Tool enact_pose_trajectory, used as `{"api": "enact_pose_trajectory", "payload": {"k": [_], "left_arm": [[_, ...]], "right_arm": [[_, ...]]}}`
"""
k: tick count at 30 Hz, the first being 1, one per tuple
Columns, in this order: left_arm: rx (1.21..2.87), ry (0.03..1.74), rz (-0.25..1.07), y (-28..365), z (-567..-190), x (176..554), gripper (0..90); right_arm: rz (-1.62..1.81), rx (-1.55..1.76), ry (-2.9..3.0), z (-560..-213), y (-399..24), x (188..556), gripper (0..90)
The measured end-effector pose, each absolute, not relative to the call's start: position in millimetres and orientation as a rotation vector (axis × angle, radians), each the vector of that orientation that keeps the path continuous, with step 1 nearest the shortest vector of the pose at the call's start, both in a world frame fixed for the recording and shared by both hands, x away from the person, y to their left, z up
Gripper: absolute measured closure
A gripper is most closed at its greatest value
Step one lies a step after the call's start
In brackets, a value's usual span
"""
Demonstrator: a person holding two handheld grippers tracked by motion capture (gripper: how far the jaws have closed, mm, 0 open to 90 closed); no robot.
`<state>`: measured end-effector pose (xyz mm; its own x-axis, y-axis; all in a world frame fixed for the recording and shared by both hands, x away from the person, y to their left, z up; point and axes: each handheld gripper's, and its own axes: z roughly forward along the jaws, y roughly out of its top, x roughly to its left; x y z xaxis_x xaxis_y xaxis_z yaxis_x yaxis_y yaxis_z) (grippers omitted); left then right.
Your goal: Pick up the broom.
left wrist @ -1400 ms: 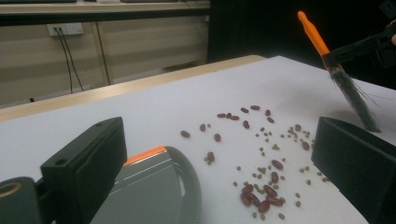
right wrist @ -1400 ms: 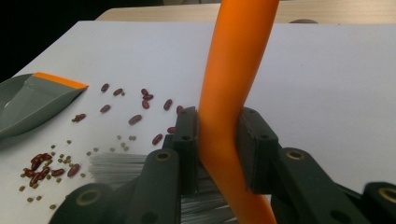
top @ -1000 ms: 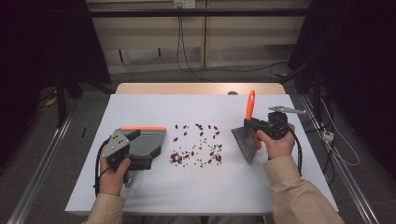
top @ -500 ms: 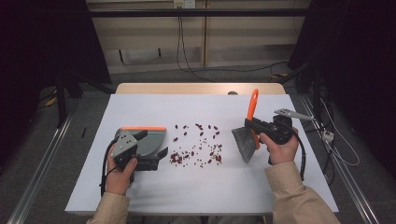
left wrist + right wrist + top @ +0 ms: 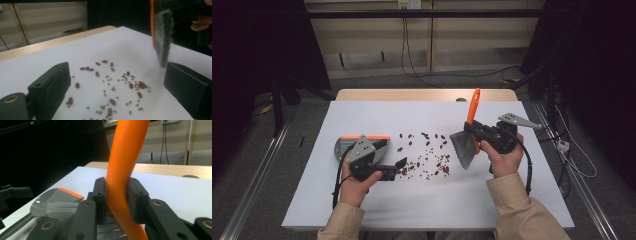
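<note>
Red beans and smaller green grains [image 5: 428,159] [image 5: 113,86] lie scattered mid-table. My left gripper [image 5: 393,160] [image 5: 115,87] rests low at their left edge, pointing right, its jaws open with only beans on the table between them. Just behind it lies a grey dustpan [image 5: 341,147] [image 5: 58,196] with an orange rim. My right gripper [image 5: 473,129] [image 5: 117,195] is shut on the orange handle of a hand brush [image 5: 463,146] [image 5: 162,37]. The handle stands up and the grey bristles hang just above the table, right of the beans.
The white table top [image 5: 412,210] has free room in front and at the back. A wooden strip [image 5: 422,94] edges its far side. Cables [image 5: 562,150] trail off the right edge, and metal rails run on the floor on both sides.
My left gripper has slid right, from beside the dustpan up to the beans; the dustpan stayed put. My right gripper carried the brush slightly left and up.
</note>
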<state>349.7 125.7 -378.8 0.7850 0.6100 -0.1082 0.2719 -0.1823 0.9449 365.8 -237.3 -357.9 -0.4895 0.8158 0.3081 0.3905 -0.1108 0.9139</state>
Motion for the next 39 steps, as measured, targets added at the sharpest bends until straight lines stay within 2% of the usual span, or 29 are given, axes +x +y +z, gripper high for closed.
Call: {"api": "enact_pose_trajectory", "payload": {"k": [4, 7, 15, 20, 23, 25, 26, 27, 35, 36, 39], "left_arm": [[1.771, 0.677, 0.305, 108.0, -372.1, 353.5, 7.5], [1.763, 0.691, 0.279, 98.2, -369.7, 359.3, 12.7], [1.757, 0.717, 0.229, 78.4, -367.8, 370.8, 15.0], [1.753, 0.762, 0.221, 72.8, -369.8, 377.3, 23.6], [1.764, 0.794, 0.221, 72.4, -372.6, 380.8, 34.5], [1.77, 0.799, 0.208, 72.2, -374.5, 381.4, 46.1], [1.767, 0.795, 0.184, 73.3, -375.1, 381.5, 71.4], [1.769, 0.785, 0.166, 74.4, -375.1, 381.3, 80.9], [1.785, 0.769, 0.144, 79.4, -373.6, 378.9, 85.0], [1.787, 0.769, 0.149, 79.9, -373.2, 378.6, 85.1], [1.784, 0.766, 0.141, 82.6, -372.1, 378.9, 85.1]], "right_arm": [[1.646, 1.305, 1.81, -354.4, -220.6, 371.7, 71.6], [1.662, 1.283, 1.814, -351.1, -208.1, 374.7, 71.6], [1.683, 1.251, 1.832, -352.9, -179.3, 383.0, 71.6], [1.695, 1.232, 1.85, -355.4, -161.8, 385.6, 71.6], [1.704, 1.216, 1.867, -357.5, -153.0, 385.5, 71.6], [1.715, 1.209, 1.876, -358.3, -149.0, 385.1, 71.5], [1.718, 1.203, 1.885, -359.5, -145.2, 384.5, 71.5], [1.718, 1.2, 1.892, -360.2, -144.3, 384.9, 71.5], [1.784, 1.177, 1.944, -364.7, -148.1, 387.9, 69.6], [1.804, 1.171, 1.945, -365.0, -149.8, 388.4, 66.8], [1.811, 1.163, 1.941, -363.9, -154.8, 388.8, 49.8]]}}
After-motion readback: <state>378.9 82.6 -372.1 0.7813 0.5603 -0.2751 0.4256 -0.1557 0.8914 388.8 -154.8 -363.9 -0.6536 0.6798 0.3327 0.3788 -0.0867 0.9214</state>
